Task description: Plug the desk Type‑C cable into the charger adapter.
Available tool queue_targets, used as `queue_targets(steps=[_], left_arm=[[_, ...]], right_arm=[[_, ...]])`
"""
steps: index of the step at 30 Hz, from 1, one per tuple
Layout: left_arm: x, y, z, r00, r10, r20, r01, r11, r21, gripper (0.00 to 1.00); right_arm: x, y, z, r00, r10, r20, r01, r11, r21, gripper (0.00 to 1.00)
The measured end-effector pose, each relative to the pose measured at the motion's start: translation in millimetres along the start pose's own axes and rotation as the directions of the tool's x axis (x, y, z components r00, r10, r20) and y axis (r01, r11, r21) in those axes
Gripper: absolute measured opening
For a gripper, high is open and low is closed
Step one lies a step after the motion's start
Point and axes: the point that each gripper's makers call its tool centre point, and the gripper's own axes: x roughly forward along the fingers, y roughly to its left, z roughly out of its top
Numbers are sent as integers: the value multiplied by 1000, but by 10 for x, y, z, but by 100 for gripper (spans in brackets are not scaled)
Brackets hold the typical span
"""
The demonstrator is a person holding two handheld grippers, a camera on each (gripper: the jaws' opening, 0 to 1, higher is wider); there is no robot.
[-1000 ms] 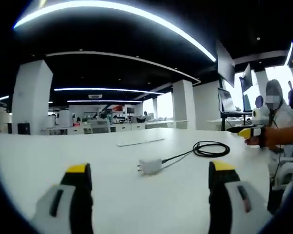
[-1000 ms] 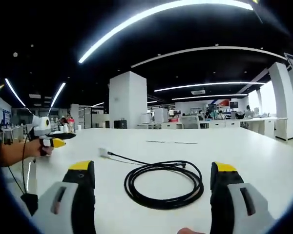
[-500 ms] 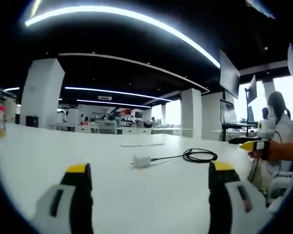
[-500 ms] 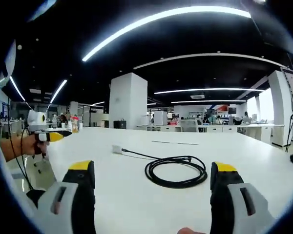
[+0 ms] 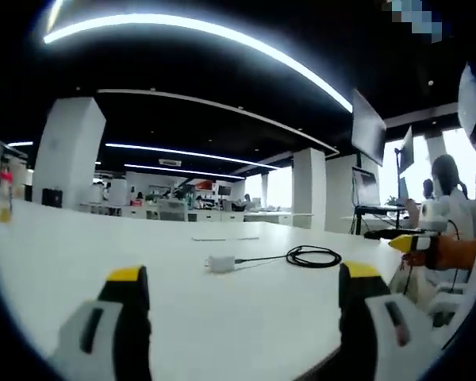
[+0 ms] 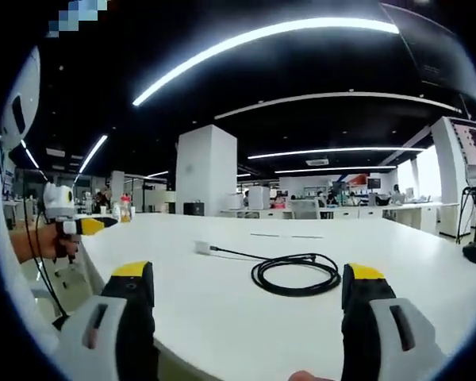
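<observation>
A small white charger adapter (image 5: 220,263) lies on the white desk (image 5: 79,262), with a black Type-C cable (image 5: 313,255) coiled to its right. One cable end runs straight up to the adapter and touches it. In the right gripper view, the adapter (image 6: 202,248) sits left of the coil (image 6: 296,274). My left gripper (image 5: 243,274) is open and holds nothing, well short of the adapter. My right gripper (image 6: 248,271) is also open, with nothing between its fingers. Each gripper appears in the other view in a hand: the right (image 5: 404,240), the left (image 6: 87,226).
A thin white strip (image 5: 226,237) lies on the desk beyond the adapter. Bottles (image 6: 125,208) stand at the desk's far corner. A monitor on a stand (image 5: 370,127) and a seated person (image 5: 448,178) are beside the desk. The desk's near edge (image 6: 222,361) lies just ahead of my right jaws.
Both views have drawn back and sunk lower, so adapter and cable look smaller and farther and the desk's near edge has come into sight. Adapter and cable lie as before.
</observation>
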Motion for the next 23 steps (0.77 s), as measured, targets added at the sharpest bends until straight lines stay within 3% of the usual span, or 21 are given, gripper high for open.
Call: queue_targets(steps=[6,23], left_arm=[[-17,-151,-39,999,-48,-6,48,999,-1,100],[-71,-197,-126,999,-34,-25,35,999,23,100]], right_arm=[[14,31,-23,1000,5,3,-5,1000,-3,100],[10,79,-72,1000,21,15,-22,1000,13,100]])
